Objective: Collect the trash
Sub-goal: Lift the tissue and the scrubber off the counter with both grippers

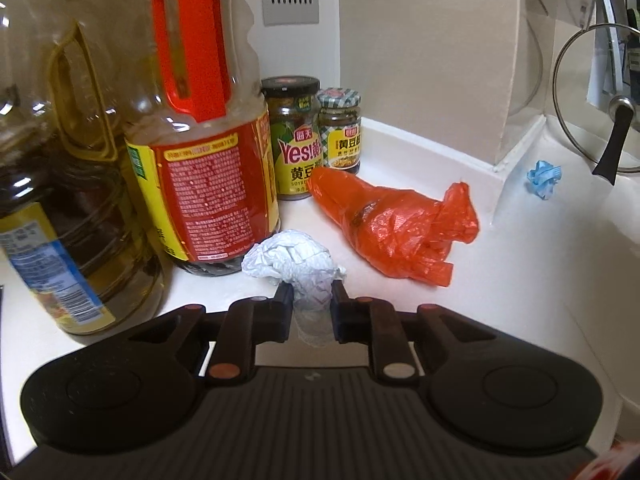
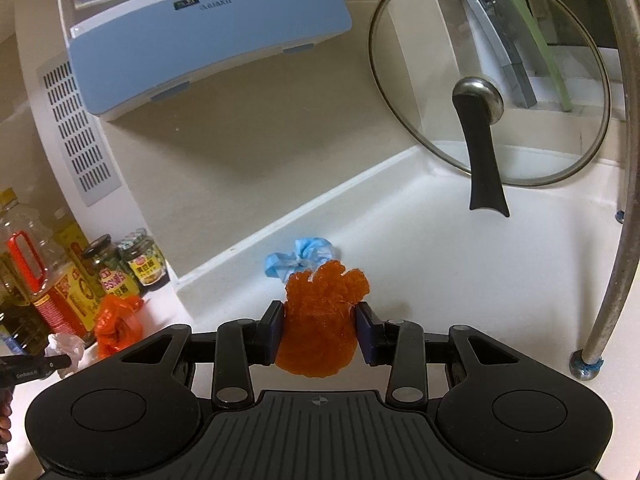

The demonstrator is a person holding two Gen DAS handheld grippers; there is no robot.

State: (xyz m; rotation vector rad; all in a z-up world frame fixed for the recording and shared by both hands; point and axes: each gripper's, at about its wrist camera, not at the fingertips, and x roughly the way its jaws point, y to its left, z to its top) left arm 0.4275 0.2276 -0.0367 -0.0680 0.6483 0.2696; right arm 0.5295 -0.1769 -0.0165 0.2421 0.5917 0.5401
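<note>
While both grippers are loaded, the counter around them looks like this:

Left gripper: fingers clamped on a crumpled white paper wad, low centre of the left wrist view.

Right gripper: blue-padded fingers pressed on an orange mesh-like plastic wad, centre of the right wrist view.

Crowding the paper wad: a red-handled oil bottle stands just beside it at upper left, a darker oil bottle further left.

Jars: two yellow-labelled soybean paste jars sit behind, against the wall.

Orange plastic bag: lies crumpled on the countertop, right of the paper wad, near the jars, apart from the fingers.

Blue face mask: crumpled just beyond the orange wad, by the raised ledge; whether they touch I cannot tell.

Glass pan lid: leans upright at upper right, black handle pointing down.

Metal pipe: curves down the right edge to the counter.

Open room: bare white counter lies between the mask, lid and pipe.
</note>
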